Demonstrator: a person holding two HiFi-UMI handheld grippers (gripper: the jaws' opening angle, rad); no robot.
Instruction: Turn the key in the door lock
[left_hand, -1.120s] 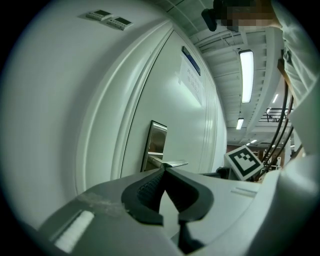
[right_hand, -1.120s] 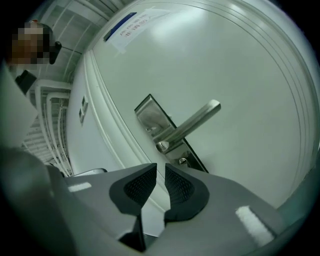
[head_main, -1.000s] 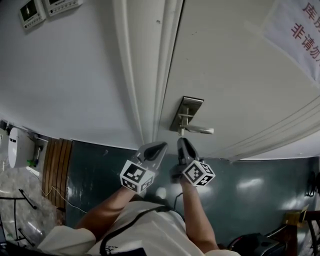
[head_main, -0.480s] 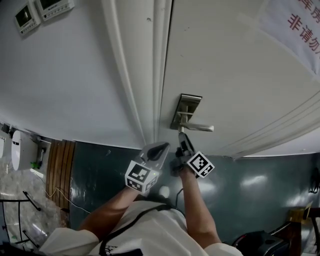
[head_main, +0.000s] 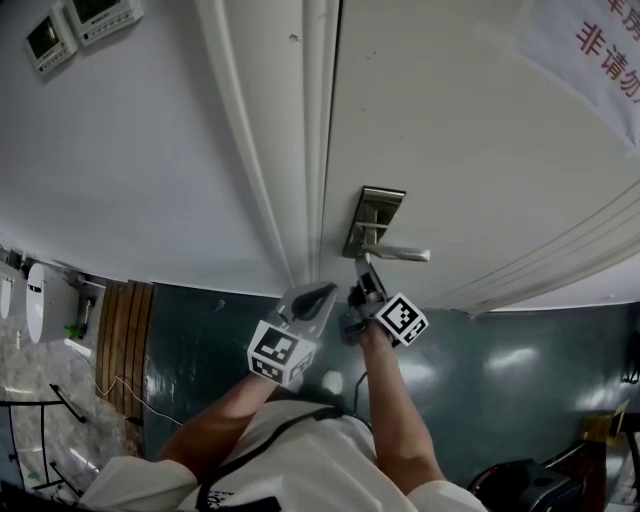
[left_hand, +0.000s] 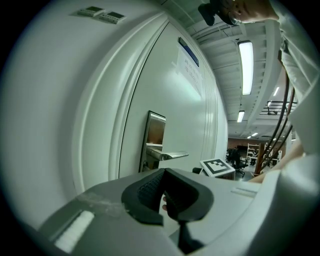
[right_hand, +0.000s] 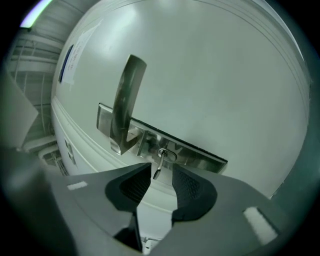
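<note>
Key (right_hand: 158, 163) in lock (right_hand: 192, 156), tip between right tool (right_hand: 161, 171) jaws, just opened

door (head_main: 470, 140) right of door frame (head_main: 275, 150); wall (head_main: 130, 150) left of frame, two wall panels (head_main: 75, 22) on it, top left; lock plate (head_main: 375, 207) on door near frame-side edge; handle (head_main: 402, 254) on plate, pointing away from frame; key (right_hand: 157, 169) in plate below handle; right tool (head_main: 362, 270) before plate, jaws just opened, key between them; left tool (head_main: 322, 292) just left of it, before frame; notice (head_main: 590, 50) on door, upper right
</note>
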